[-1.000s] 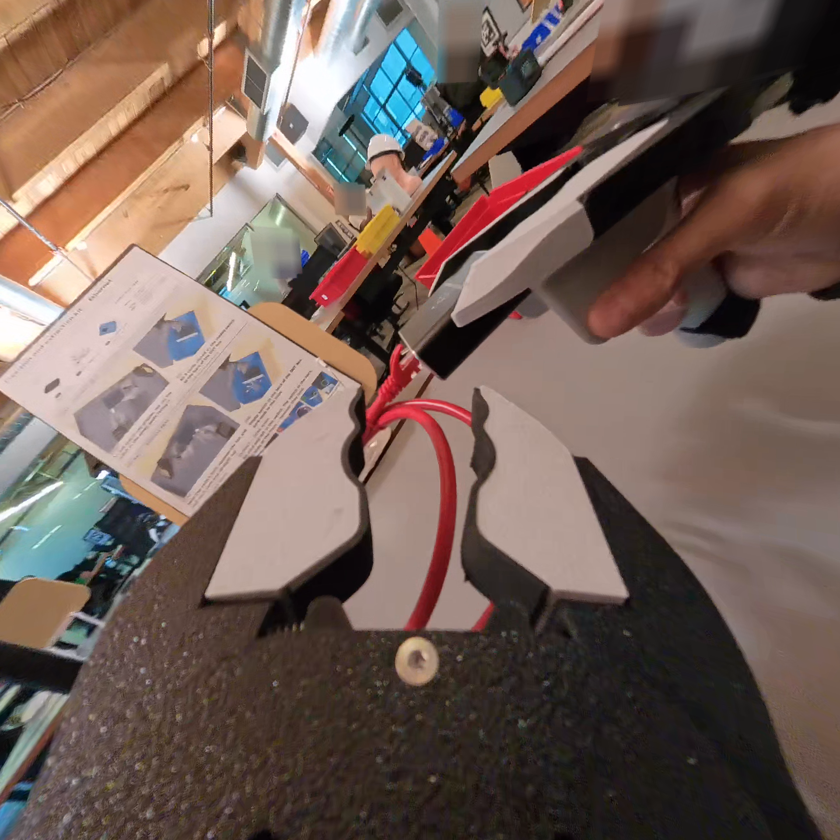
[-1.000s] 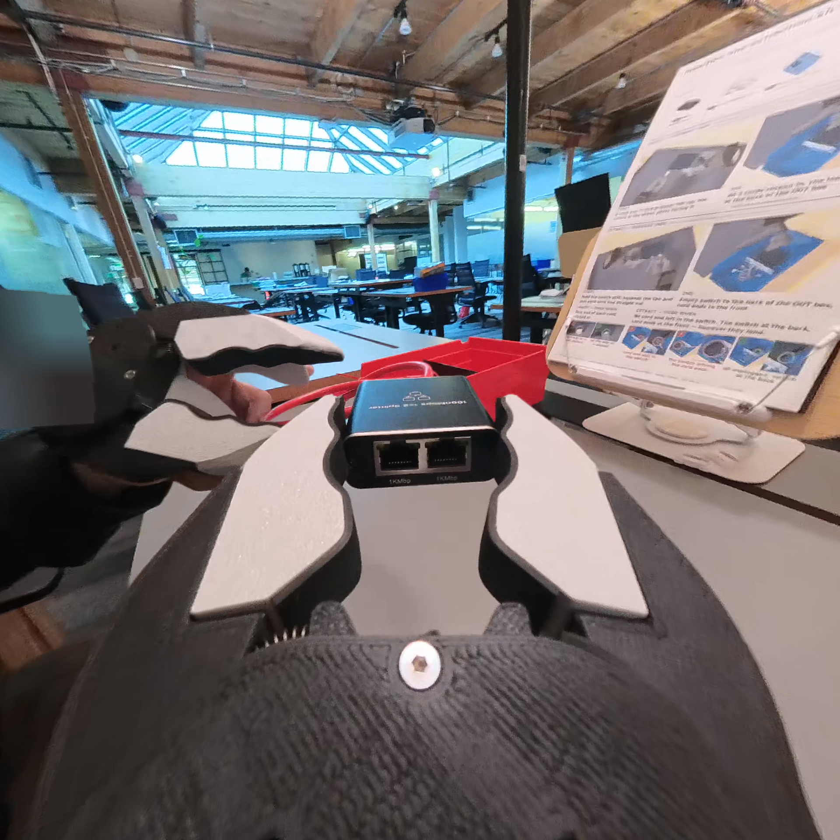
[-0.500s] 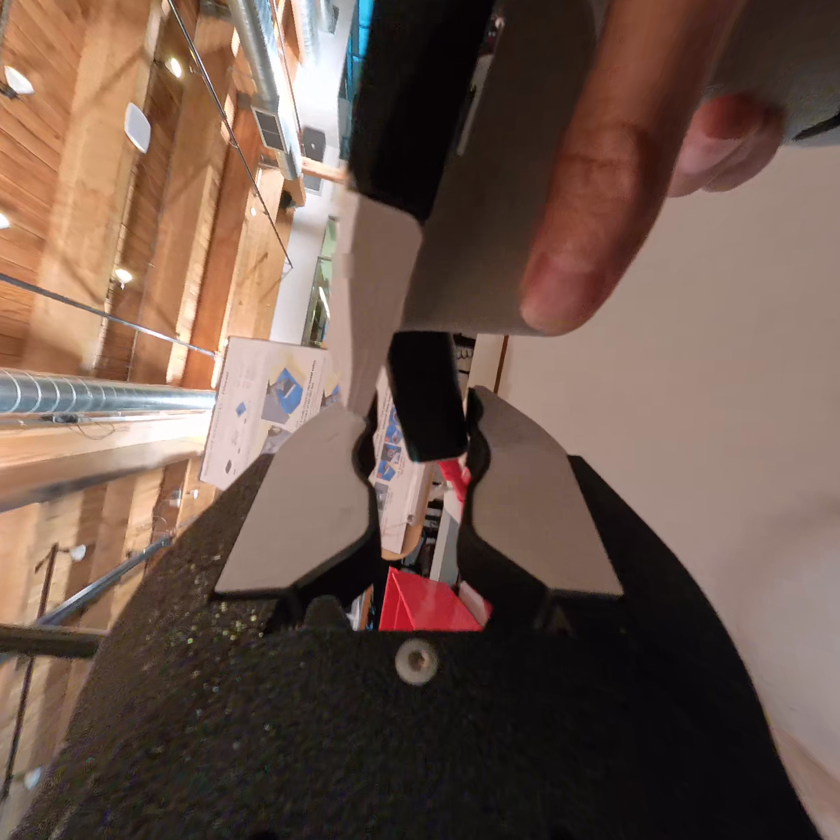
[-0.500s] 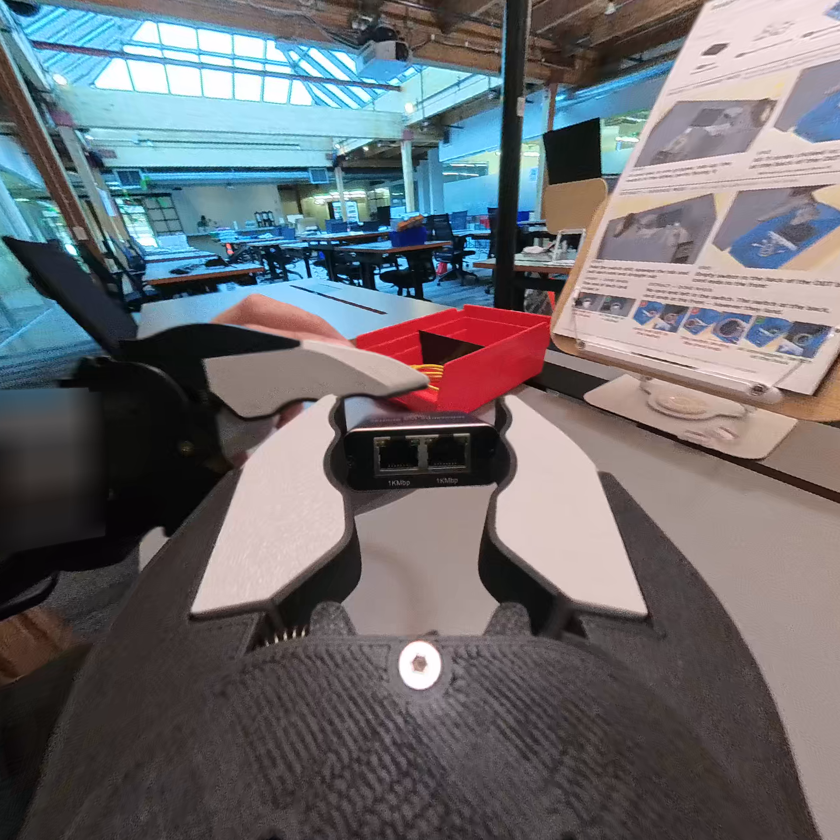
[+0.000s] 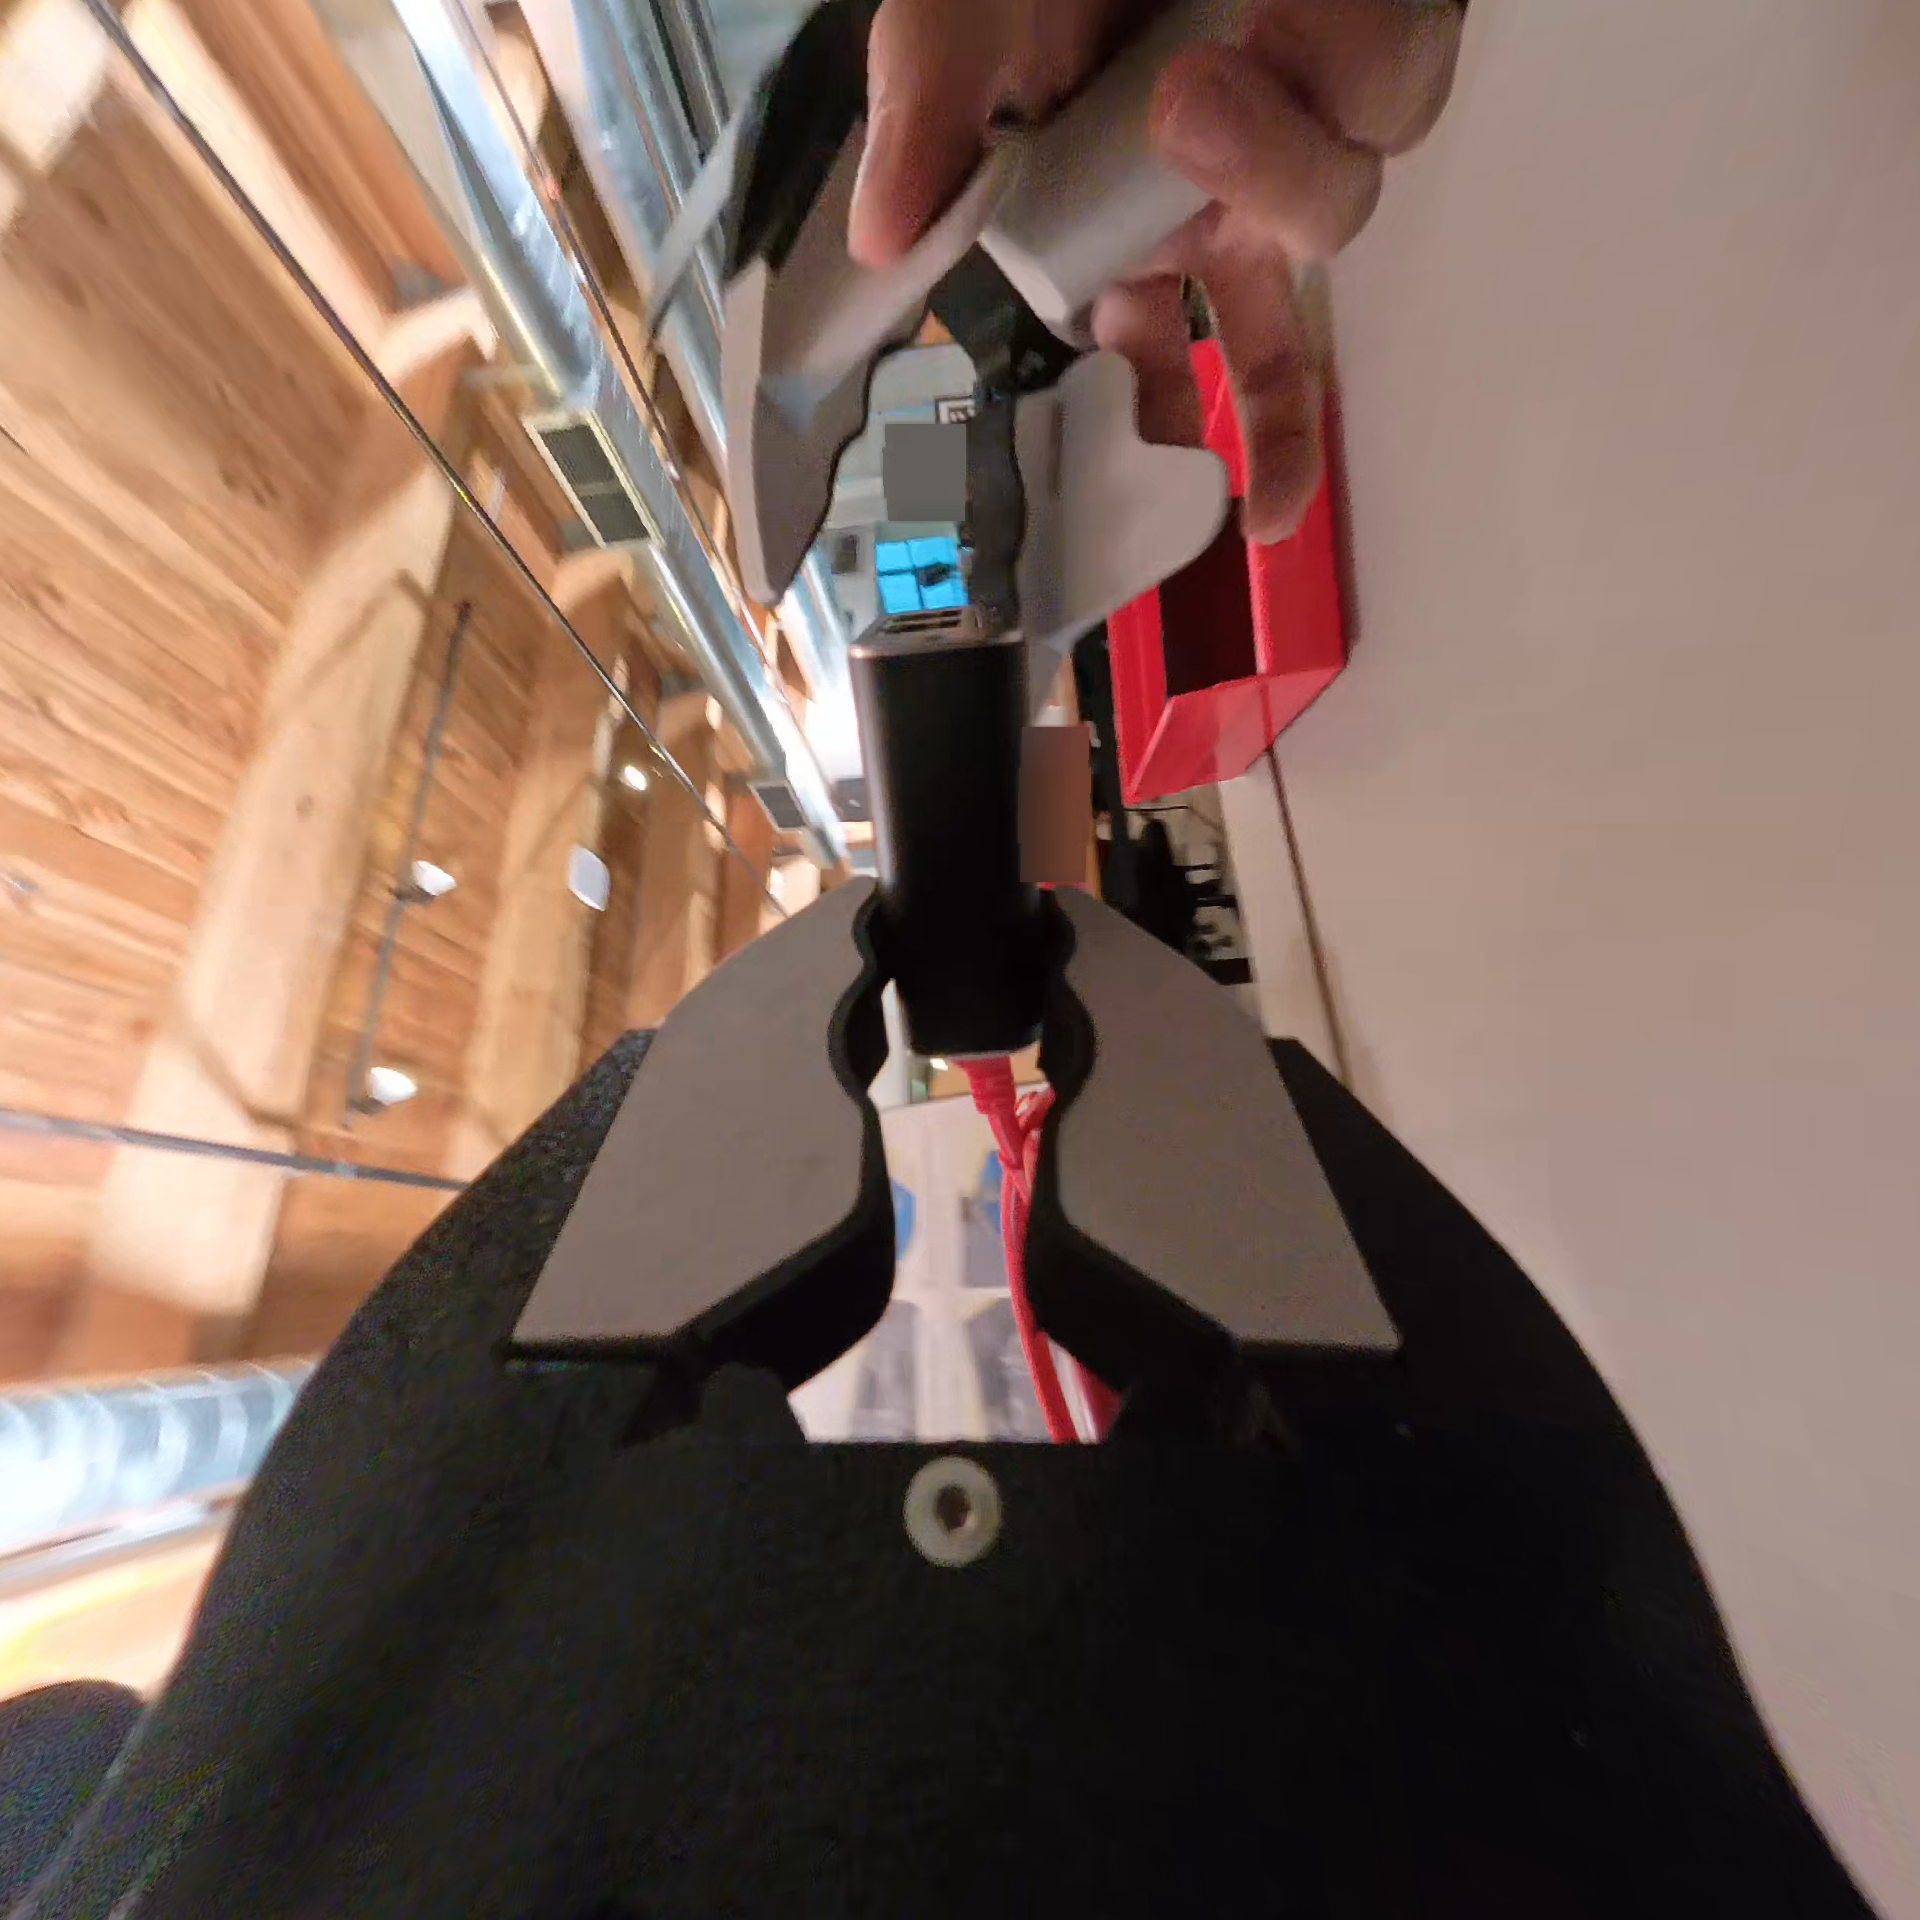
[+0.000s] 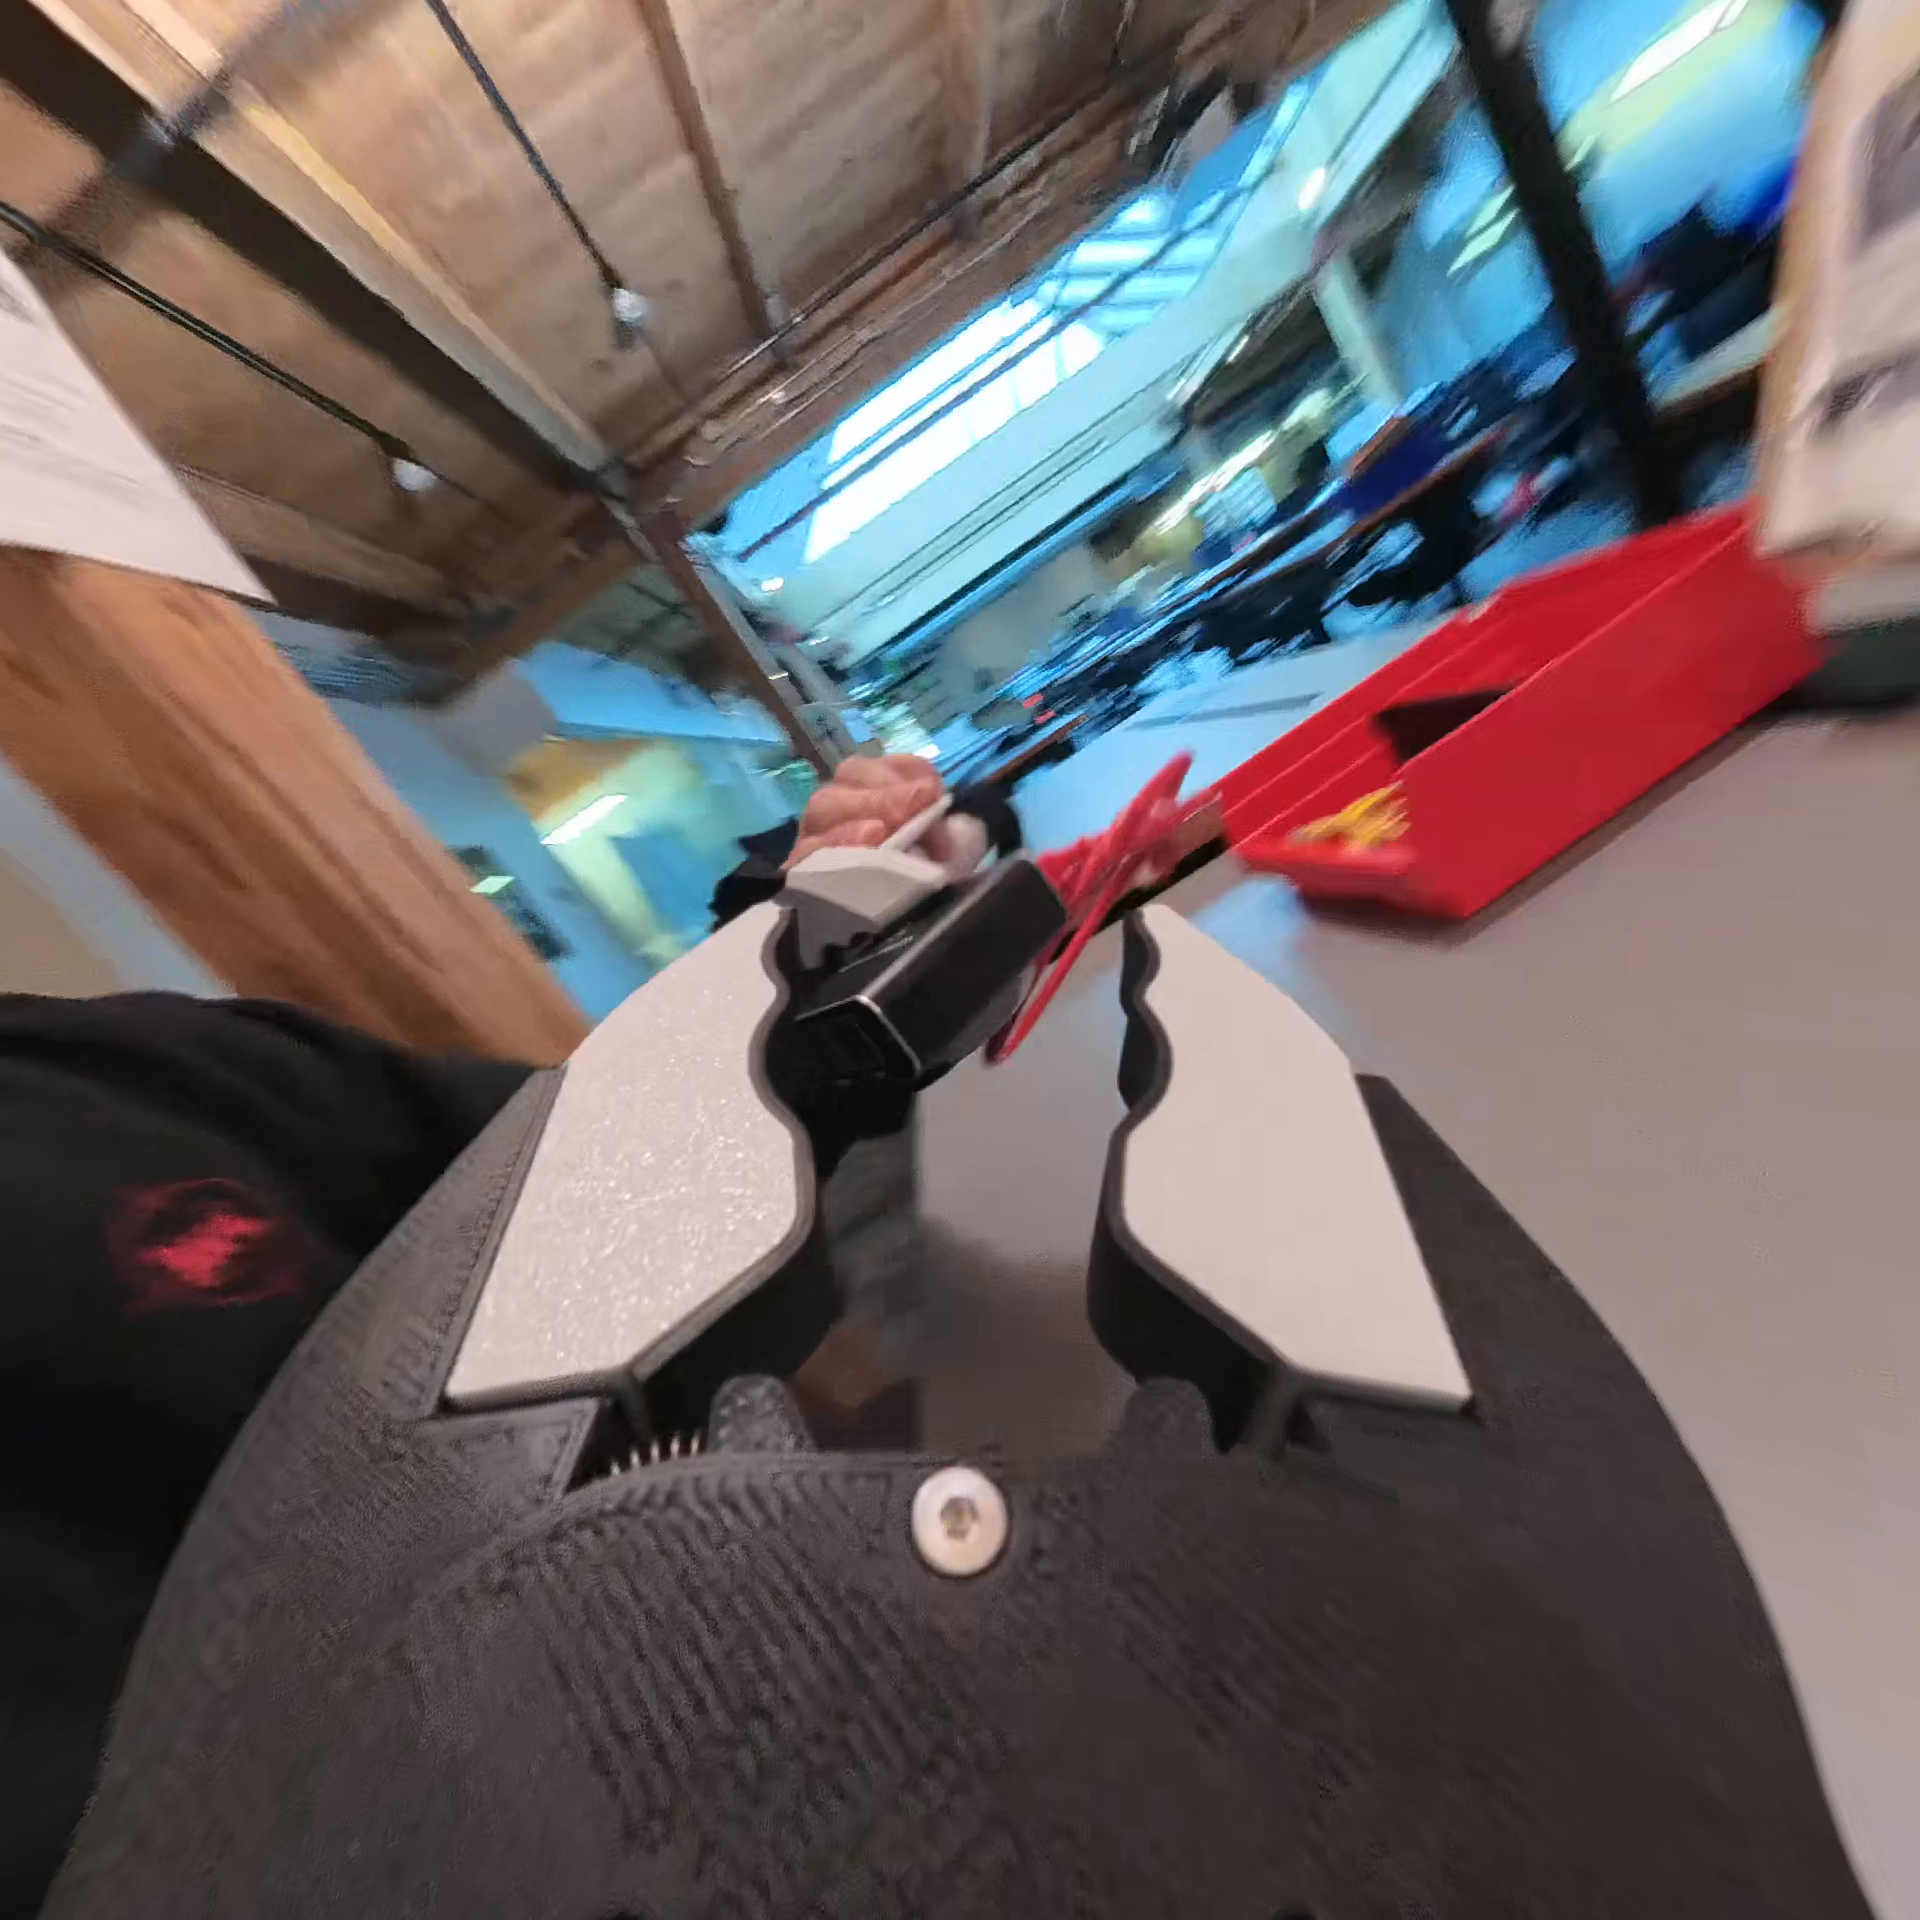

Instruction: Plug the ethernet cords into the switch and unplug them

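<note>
Desk [image 6: 1621,1039]: pale grey surface under and to the right of the right claw; in the left wrist view it stands as a near-vertical wall on the right, so the left claw is rolled hard onto its side.
Red bin [image 6: 1558,769]: on the desk ahead and to the right of the right claw, its open top showing something yellow inside; in the left wrist view it sits ahead-right of the left claw, against the desk.
Left claw [image 5: 961,971]: clenched on the near end of the switch, both pads pressed to its sides, tips pointing away from the camera.
Right claw [image 6: 951,966]: released, its fingers spread wide with nothing between the tips; the switch lies just ahead, close to the left fingertip [image 6: 727,997]. Seen from the left wrist view, it hangs just past the far end of the switch, fingers parted.
Hand [image 5: 1174,177]: wrapped around the right claw's pale handle, fingers curled over it.
Switch [image 5: 951,821]: small black box held off the desk, projecting forward from the left claw, its two ports on the far end facing the right claw.
Red ethernet cord [image 5: 1023,1226]: leaves the near end of the switch and runs back between the left claw's fingers; seemingly plugged in, though the joint is partly hidden.
</note>
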